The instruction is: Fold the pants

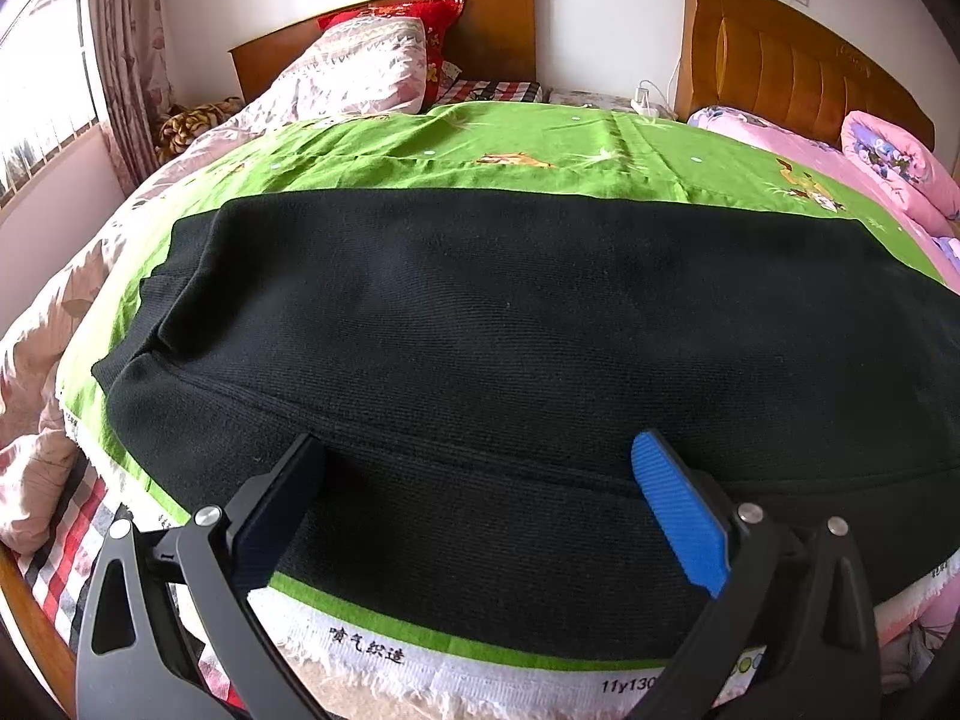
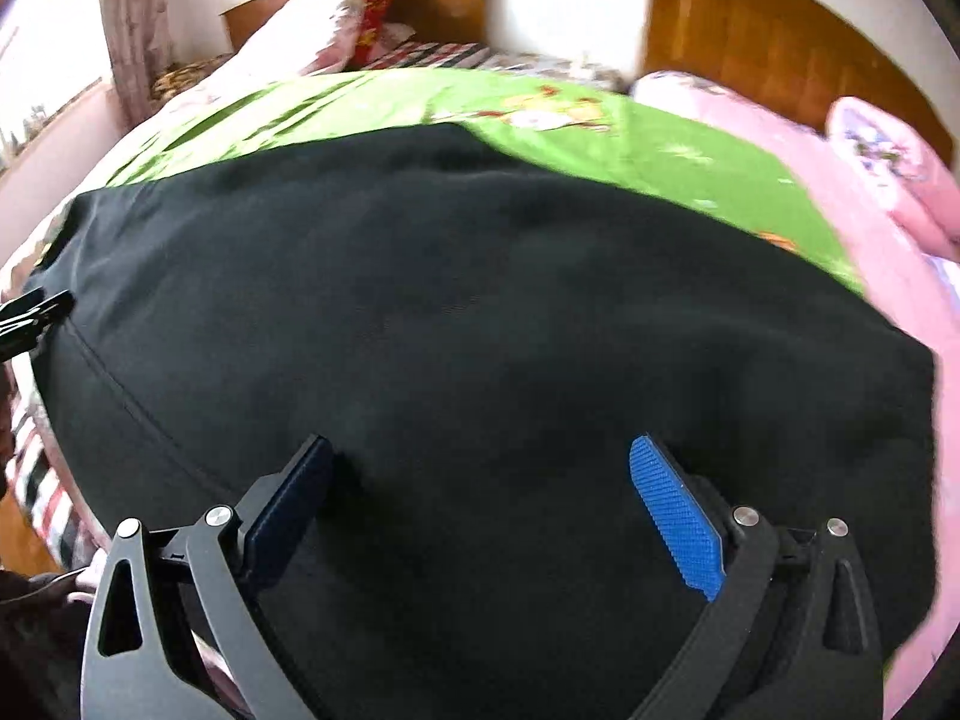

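Black pants [image 1: 510, 324] lie flat across a green cloth [image 1: 420, 156] on the bed. In the left wrist view one end with a stitched band is near my left gripper [image 1: 480, 456], which is open just above the near edge of the pants. In the right wrist view the pants [image 2: 480, 300] fill most of the frame, and their right end lies at the far right. My right gripper [image 2: 480, 456] is open and hovers over the fabric, holding nothing. The left gripper's tip [image 2: 36, 312] shows at the far left of that view.
The green cloth's white fringed edge [image 1: 480, 666] hangs at the bed's front. A folded quilt and red pillow [image 1: 372, 60] lie at the back left. Pink bedding [image 1: 900, 168] lies on the right. Two wooden headboards [image 1: 798, 60] stand against the wall. A curtained window is on the left.
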Demonstrator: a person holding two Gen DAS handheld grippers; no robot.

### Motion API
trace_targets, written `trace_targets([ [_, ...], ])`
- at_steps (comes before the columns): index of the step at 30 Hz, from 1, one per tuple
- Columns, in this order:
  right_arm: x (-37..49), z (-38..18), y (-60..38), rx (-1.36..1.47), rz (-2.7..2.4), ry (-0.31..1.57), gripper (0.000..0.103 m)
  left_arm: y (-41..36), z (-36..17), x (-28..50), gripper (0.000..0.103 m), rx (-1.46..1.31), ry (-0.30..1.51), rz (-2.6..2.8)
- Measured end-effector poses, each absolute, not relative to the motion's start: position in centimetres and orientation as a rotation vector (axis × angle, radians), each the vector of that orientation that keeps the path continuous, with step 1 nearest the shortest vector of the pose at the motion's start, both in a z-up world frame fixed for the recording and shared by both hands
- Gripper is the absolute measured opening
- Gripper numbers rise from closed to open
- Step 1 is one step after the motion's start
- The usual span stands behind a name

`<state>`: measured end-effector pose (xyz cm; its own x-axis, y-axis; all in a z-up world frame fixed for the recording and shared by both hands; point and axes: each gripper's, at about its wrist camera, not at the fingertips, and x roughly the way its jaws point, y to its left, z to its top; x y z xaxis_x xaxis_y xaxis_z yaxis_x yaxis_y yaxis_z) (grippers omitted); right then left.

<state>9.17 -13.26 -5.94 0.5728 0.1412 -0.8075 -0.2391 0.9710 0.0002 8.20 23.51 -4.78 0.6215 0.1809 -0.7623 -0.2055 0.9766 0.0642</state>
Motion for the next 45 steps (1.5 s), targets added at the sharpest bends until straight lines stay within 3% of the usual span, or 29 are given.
trace_targets([
  [11,5.9,-6.6,-18.3,-0.025,0.255,0.875,0.097,25.2,-2.6,6.7,0.101,-0.134,0.845,0.136],
  [19,6.3,-6.3,-16.7,-0.049,0.177,0.863,0.096,41.5,-0.7,1.5,0.099,-0.591,0.731,0.306],
  [21,6.3,-5.9,-15.9,-0.057,0.184,0.851,0.096,42.5,-0.6,1.0,0.097,-0.599,0.720,0.337],
  [25,6.6,-4.7,-13.0,-0.071,0.251,0.817,0.096,39.9,-0.5,3.1,0.096,-0.514,0.743,0.261],
  [29,6.7,-5.0,-10.7,-0.142,0.279,0.838,0.096,38.4,-4.1,6.1,0.093,-0.343,0.894,0.459],
  [32,6.8,-6.1,-11.3,-0.146,0.253,0.882,0.096,39.0,-4.8,4.9,0.096,-0.388,0.883,0.445],
  [35,6.8,-6.4,-13.3,-0.023,0.266,0.907,0.096,39.6,-3.6,3.2,0.091,-0.358,0.859,0.518],
  [38,7.2,-5.1,-13.0,-0.059,0.232,0.884,0.097,37.7,1.0,2.2,0.091,-0.381,0.729,0.436],
  [41,8.9,-2.9,-10.9,-0.118,0.281,0.823,0.097,30.0,5.6,5.7,0.098,-0.240,0.676,0.217],
  [45,14.0,-1.6,-8.0,-0.207,0.393,0.826,0.097,16.2,5.9,13.9,0.101,-0.087,0.786,-0.176],
])
